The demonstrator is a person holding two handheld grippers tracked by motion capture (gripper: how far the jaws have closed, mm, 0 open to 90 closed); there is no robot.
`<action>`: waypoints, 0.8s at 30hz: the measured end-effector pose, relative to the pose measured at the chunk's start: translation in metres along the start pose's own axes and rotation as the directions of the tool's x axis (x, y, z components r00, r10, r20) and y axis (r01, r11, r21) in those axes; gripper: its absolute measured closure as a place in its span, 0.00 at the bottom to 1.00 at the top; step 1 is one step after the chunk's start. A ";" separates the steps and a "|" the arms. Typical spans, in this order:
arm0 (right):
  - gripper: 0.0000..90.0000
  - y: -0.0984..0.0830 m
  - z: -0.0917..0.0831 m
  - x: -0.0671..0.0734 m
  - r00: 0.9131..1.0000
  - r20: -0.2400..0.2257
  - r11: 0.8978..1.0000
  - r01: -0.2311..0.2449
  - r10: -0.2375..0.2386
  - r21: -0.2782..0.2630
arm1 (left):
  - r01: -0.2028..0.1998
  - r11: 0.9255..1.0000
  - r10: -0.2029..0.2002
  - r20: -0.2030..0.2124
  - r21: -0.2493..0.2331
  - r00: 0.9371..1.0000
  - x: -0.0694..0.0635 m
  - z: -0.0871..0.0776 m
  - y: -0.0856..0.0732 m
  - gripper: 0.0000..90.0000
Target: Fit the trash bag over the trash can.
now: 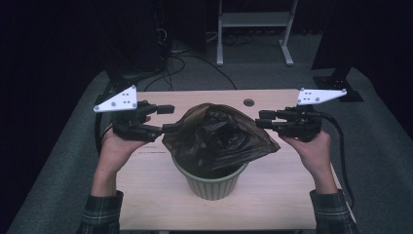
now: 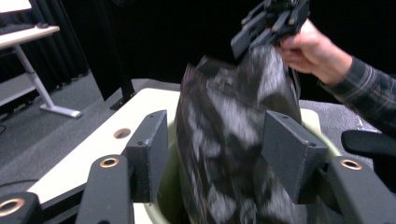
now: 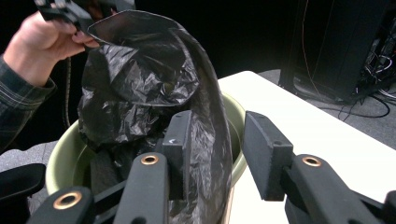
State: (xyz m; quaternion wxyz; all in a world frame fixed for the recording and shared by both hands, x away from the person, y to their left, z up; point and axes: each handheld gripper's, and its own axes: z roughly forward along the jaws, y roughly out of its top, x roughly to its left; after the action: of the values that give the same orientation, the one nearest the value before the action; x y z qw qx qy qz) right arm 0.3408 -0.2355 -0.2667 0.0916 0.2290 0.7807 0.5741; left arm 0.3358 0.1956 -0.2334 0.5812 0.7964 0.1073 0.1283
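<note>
From the high view, I see a pale green ribbed bin [image 1: 212, 181] standing on the wooden tabletop [image 1: 146, 190], with a black plastic bin bag [image 1: 214, 134] sitting in it and bulging up above the rim. My left gripper [image 1: 166, 118] sits at the bag's left edge; its lower finger touches the bag's corner, and its fingers stand parted. My right gripper [image 1: 259, 119] is at the bag's right side, its fingertips just beside the plastic; from this height I cannot tell whether they pinch it. Both grey three-cornered plates face upward. A round hole [image 1: 249, 102] shows in the tabletop beyond the bag.

Looking along the left gripper [image 2: 215, 149], its two black fingers [image 2: 149, 144] stand moderately apart with the bin bag [image 2: 224, 154] running up between them; the plastic is blurred, and the pads do not press on it. The bin's green rim [image 2: 327, 144] shows behind the right finger. Farther off, the other hand [image 2: 310, 51] carries the right gripper [image 2: 254, 35] at the bag's top edge.

Looking along the right gripper [image 3: 212, 151], the fingers [image 3: 264, 154] are parted to a middling width. A fold of the bag [image 3: 154, 93] lies against the inner face of the left finger, while the right finger stands clear over the tabletop [image 3: 322, 126]. The bin [image 3: 70, 144] sits just ahead, the bag rising out of it. The other hand [image 3: 35, 44] holds the left gripper [image 3: 81, 16] at the bag's upper corner.
</note>
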 end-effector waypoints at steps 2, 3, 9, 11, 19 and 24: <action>0.68 0.000 0.001 0.000 1.000 -0.001 1.000 0.001 -0.001 0.001 | 0.002 1.000 -0.002 0.005 -0.003 1.000 0.001 0.006 0.008 0.43; 0.68 0.001 0.002 0.000 1.000 -0.001 1.000 0.000 0.000 0.002 | 0.001 1.000 -0.001 0.008 -0.004 1.000 0.002 0.010 0.011 0.42; 0.67 0.001 0.003 -0.002 1.000 0.003 1.000 0.000 0.000 0.010 | 0.004 0.999 -0.005 0.011 0.040 1.000 0.003 0.032 0.016 0.41; 0.67 0.000 0.003 -0.003 1.000 0.005 1.000 -0.002 0.002 0.017 | 0.002 0.998 -0.002 0.007 0.066 1.000 0.002 0.036 0.012 0.52; 0.73 0.001 0.013 -0.002 1.000 0.000 1.000 0.014 -0.014 0.022 | 0.032 0.995 -0.034 0.019 0.099 0.999 0.004 0.030 -0.002 0.99; 0.73 0.006 0.025 0.000 0.999 -0.016 0.999 0.029 -0.029 0.014 | 0.040 0.994 -0.042 0.017 0.105 0.999 0.005 0.028 -0.007 0.99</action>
State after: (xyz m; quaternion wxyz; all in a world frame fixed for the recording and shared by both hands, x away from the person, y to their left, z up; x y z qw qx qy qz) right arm 0.3521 -0.2128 -0.2688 0.0920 0.2135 0.7888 0.5690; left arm 0.3498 0.1746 -0.2480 0.5422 0.8246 0.1245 0.1028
